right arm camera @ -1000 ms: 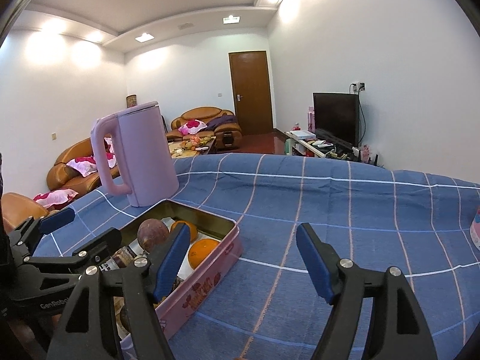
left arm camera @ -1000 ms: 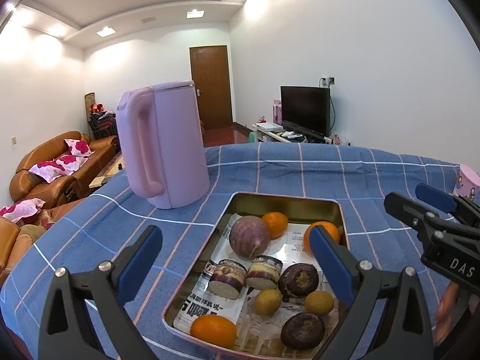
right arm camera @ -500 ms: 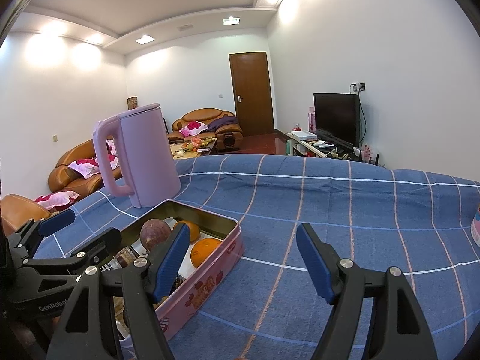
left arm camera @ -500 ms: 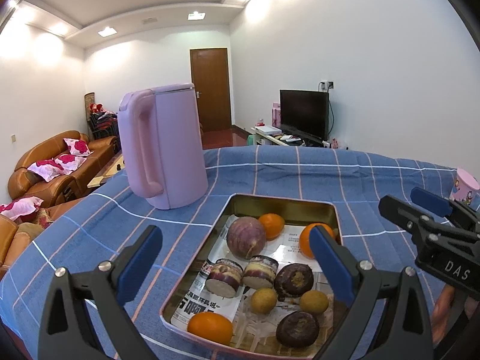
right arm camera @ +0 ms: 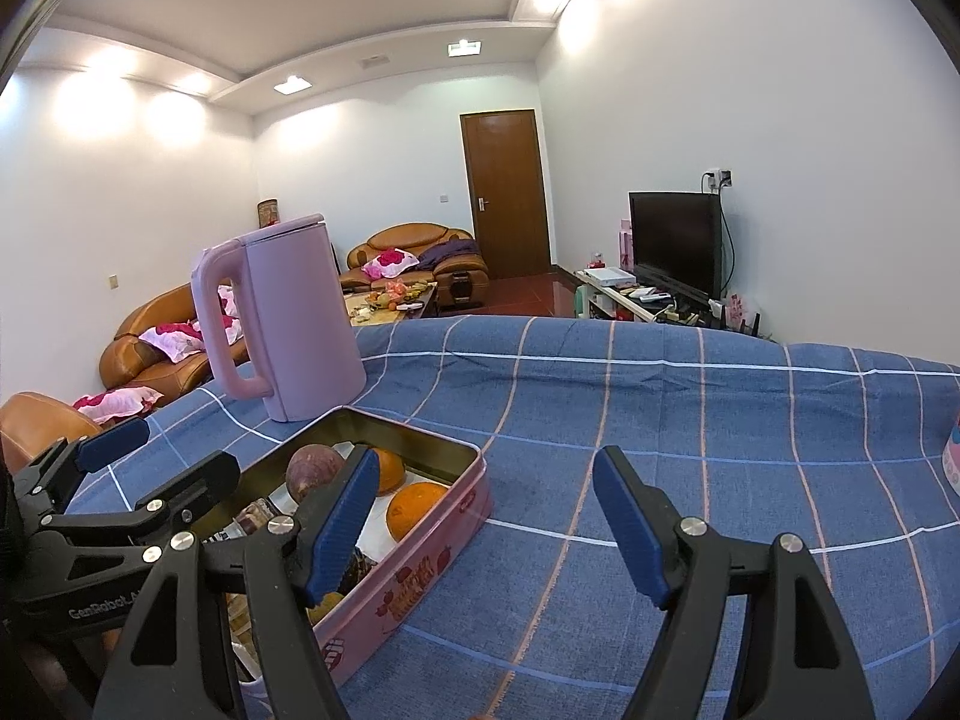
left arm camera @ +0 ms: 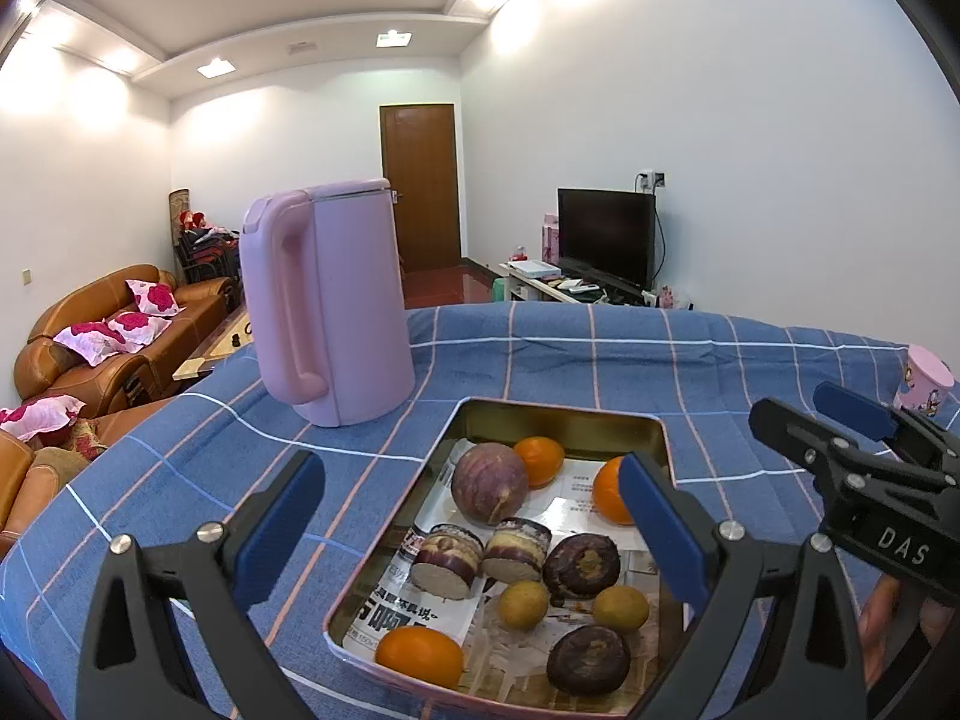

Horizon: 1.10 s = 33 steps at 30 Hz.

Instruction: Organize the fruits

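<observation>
Fruits (left arm camera: 489, 483) are held in the tin (left arm camera: 564, 415) near the table's near edge, the pink kettle (left arm camera: 336, 306) just behind its far-left corner. Left gripper (left arm camera: 468, 516) and right gripper (right arm camera: 483, 516) are seen open, empty; bare cloth (right arm camera: 690, 420) lies right of the tin.

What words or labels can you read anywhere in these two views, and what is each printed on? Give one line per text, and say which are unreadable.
"DAS": white letters on the right gripper body, left wrist view.
"GenRobot": white letters, cut off by a finger, on the left gripper body, right wrist view.
Newspaper lining the tin: large Chinese headline characters, not clear enough to quote.
Tin's pink outer side: print too blurred to read.
</observation>
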Tool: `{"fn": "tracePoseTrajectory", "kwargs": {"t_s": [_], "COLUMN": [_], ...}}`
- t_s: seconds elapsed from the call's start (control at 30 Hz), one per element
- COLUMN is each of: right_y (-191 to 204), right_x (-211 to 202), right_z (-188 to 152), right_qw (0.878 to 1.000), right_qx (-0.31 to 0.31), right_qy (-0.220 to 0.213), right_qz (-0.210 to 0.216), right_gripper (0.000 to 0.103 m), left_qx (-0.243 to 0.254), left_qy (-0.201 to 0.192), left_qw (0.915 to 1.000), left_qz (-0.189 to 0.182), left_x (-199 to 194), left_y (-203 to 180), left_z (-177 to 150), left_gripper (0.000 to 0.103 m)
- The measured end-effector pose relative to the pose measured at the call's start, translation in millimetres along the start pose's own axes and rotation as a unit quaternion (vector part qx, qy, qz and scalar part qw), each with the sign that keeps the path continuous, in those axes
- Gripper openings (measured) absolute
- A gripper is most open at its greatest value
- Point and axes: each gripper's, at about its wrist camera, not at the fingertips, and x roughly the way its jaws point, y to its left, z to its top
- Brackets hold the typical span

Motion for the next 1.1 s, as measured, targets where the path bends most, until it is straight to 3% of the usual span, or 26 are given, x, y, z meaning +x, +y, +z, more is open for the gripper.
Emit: {"fn": "tracePoseTrajectory", "kwargs": {"t_s": [1.1], "right_y": [2.0], "right_x": [-2.8], "right_z": [0.2], "right_qw": [1.000], "right_qx": [-0.004], "right_qy": [-0.005], "right_qz": [0.003], "right_gripper": [0.075], "left_qx": [0.000], "left_qy": [-0.007], "left_qw": [1.0000], "left_qz": [-0.005], "left_x": [-3.1], "left_y": [-3.3], "left_z": [2.1], "left_gripper": [0.103]}}
